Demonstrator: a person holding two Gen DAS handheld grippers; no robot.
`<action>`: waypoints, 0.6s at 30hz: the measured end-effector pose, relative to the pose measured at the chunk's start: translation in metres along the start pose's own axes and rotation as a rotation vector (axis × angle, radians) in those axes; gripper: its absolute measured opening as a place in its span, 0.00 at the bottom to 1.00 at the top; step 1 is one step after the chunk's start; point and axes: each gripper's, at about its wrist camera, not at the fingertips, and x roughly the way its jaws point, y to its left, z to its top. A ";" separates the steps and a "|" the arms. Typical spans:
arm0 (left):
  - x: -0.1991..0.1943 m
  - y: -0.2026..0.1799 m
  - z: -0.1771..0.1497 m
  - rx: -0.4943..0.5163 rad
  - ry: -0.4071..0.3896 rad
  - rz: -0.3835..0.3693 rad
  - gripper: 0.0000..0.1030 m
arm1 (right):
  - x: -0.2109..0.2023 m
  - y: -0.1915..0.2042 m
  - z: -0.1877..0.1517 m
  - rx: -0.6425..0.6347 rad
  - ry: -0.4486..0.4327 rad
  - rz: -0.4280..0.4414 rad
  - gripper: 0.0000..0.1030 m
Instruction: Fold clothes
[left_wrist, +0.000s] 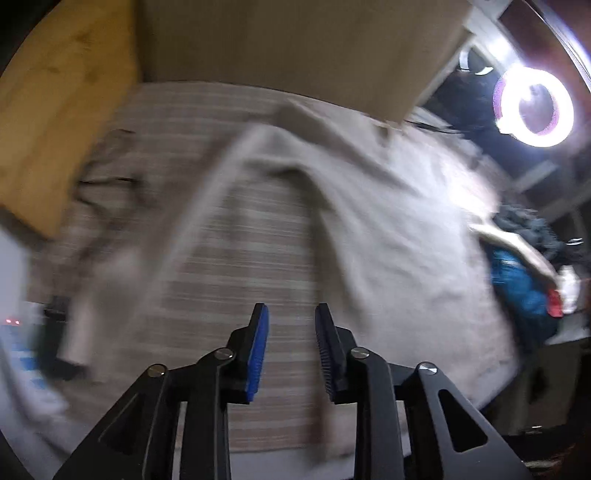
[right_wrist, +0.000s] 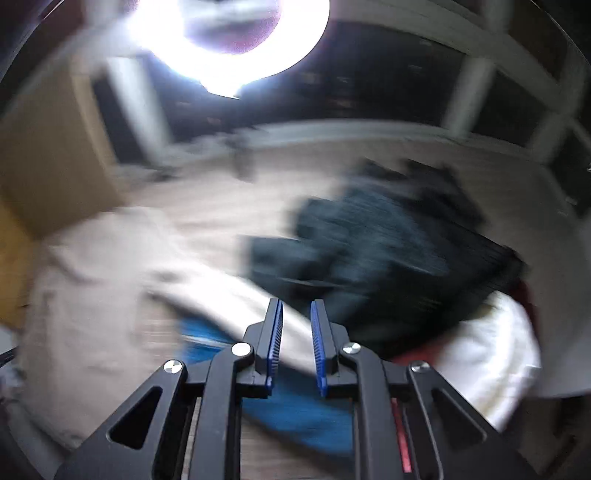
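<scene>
Beige garment (left_wrist: 332, 192) is lying rumpled mid-frame on the striped table (left_wrist: 251, 266), blurred; left claw (left_wrist: 291, 314) and right claw (right_wrist: 296, 306) are hanging apart, empty. Dark clothes pile (right_wrist: 388, 251) is smearing upper right.

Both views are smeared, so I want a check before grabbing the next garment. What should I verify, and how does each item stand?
1. Left tool empty, pads apart: ok.
2. Right tool empty, pads apart: ok.
3. Beige garment lying flat on the striped cover: not ok, rumpled.
4. Its edges and sleeves findable: cannot tell, blurred.
5. Clothes pile clear of the beige garment: not ok; a light cloth overlaps the pile's edge.
</scene>
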 end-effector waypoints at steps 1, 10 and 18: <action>-0.003 0.012 0.000 -0.004 -0.004 0.034 0.26 | -0.002 0.021 0.003 -0.027 0.000 0.056 0.18; 0.006 0.071 -0.028 -0.091 0.013 0.007 0.27 | 0.116 0.304 0.049 -0.418 0.024 0.326 0.31; -0.006 0.073 -0.054 -0.110 0.017 -0.051 0.27 | 0.258 0.464 0.087 -0.549 0.095 0.313 0.32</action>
